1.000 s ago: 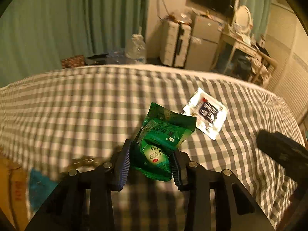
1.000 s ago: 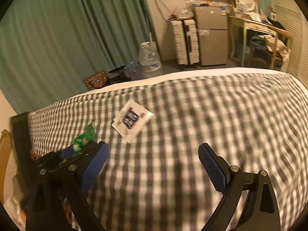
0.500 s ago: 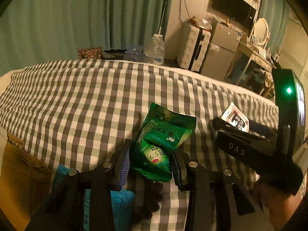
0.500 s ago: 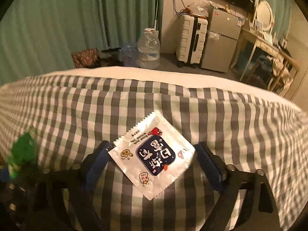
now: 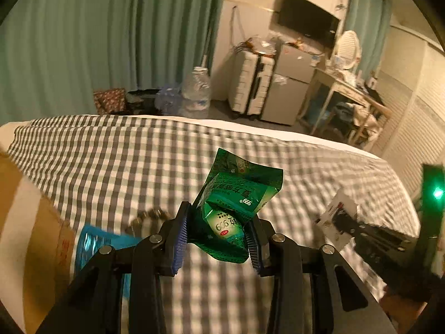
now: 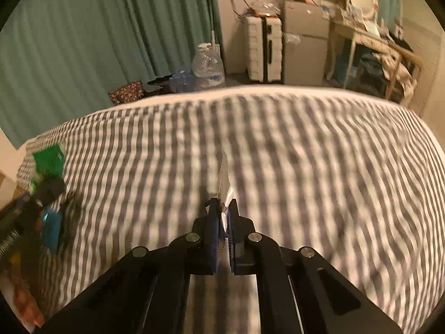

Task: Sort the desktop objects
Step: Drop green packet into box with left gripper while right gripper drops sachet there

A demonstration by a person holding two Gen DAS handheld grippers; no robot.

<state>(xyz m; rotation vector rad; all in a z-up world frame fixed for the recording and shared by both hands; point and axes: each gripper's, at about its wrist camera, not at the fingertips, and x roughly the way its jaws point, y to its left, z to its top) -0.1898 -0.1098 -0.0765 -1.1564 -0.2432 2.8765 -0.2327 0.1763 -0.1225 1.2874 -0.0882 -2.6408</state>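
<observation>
My left gripper (image 5: 219, 229) is shut on a bundle of green medicine packets (image 5: 239, 192), held above the grey-and-white checked cloth (image 5: 125, 156). The right gripper (image 6: 224, 208) is shut on a white snack sachet (image 6: 224, 176), which stands edge-on between its blue pads, off the cloth. In the left wrist view that sachet (image 5: 335, 211) and the right gripper's black body (image 5: 372, 236) sit at the right. In the right wrist view the green packets (image 6: 48, 161) show blurred at the far left.
A cardboard box (image 5: 41, 231) sits at the left edge of the cloth, with a blue packet (image 5: 91, 240) beside it. Beyond the far edge are a large water bottle (image 5: 196, 91), a white suitcase (image 5: 250, 83), a small fridge (image 5: 289, 89) and a cluttered desk (image 5: 350, 89).
The right gripper closed on the white sachet and lifted it off the cloth. The left gripper rose with the green packets still in it, toward the box side.
</observation>
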